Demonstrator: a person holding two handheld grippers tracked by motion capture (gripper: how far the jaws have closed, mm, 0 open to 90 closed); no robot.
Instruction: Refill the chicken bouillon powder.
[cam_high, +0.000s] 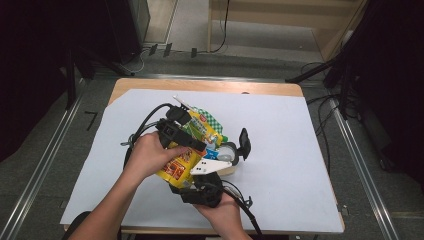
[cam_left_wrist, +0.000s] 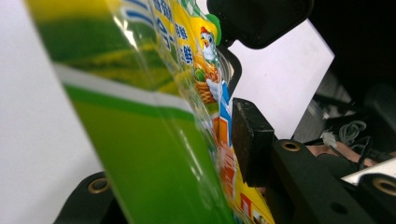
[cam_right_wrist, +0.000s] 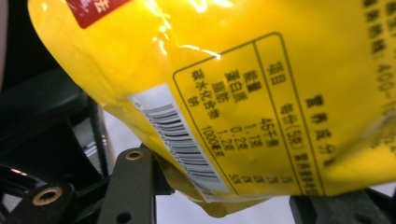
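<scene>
Wooden table (cam_high: 210, 86) under white sheet (cam_high: 280, 130), grey floor around. Yellow-green pouch (cam_high: 186, 150) mid-sheet, held up between both grippers. Printed: cartoon chicken, basket, barcode, nutrition table, Chinese characters. Left gripper (cam_high: 176, 131) loosened, pouch between pads. Right gripper (cam_high: 202, 186) clamped on pouch's lower edge. Cables trailing alongside.
</scene>
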